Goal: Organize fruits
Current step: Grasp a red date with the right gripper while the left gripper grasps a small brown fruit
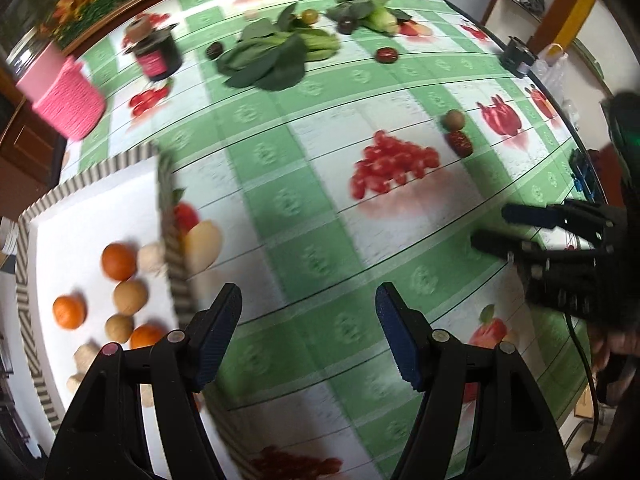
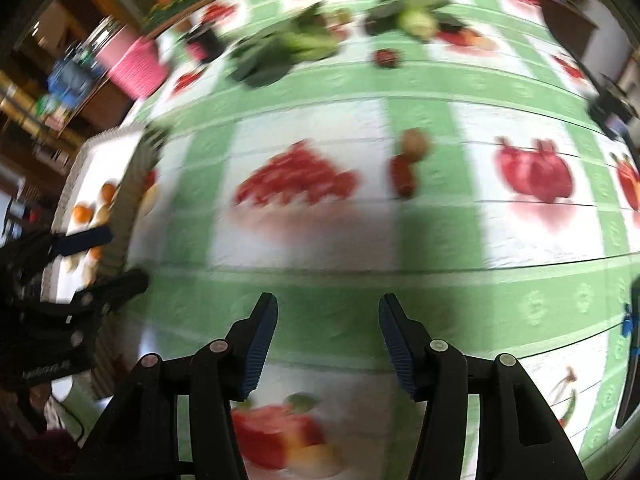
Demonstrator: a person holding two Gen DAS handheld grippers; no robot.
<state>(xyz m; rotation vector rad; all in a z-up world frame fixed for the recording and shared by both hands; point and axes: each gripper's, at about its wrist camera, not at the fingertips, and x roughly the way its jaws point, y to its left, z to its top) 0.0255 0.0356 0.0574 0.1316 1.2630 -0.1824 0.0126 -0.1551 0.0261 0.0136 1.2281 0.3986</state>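
Note:
My left gripper (image 1: 308, 304) is open over the patterned tablecloth, nothing between its fingers, just right of a white tray (image 1: 100, 168) with a striped rim. The tray holds oranges (image 1: 118, 261), round brown fruits (image 1: 130, 297) and pale knobbly pieces. A brown round fruit (image 1: 453, 120) and a red date (image 1: 460, 142) lie together on the cloth, far ahead to the right. My right gripper (image 2: 328, 304) is open and empty, with that same brown fruit (image 2: 414, 144) and date (image 2: 403, 176) ahead of it. Each gripper shows in the other's view: right (image 1: 490, 225), left (image 2: 126, 256).
Leafy greens (image 1: 272, 56) and a second bunch (image 1: 372, 12) lie at the back with another red date (image 1: 387, 55) and small dark fruits (image 1: 214, 50). A black jar (image 1: 156, 54) and a pink basket (image 1: 66, 96) stand back left. The table edge curves along the right.

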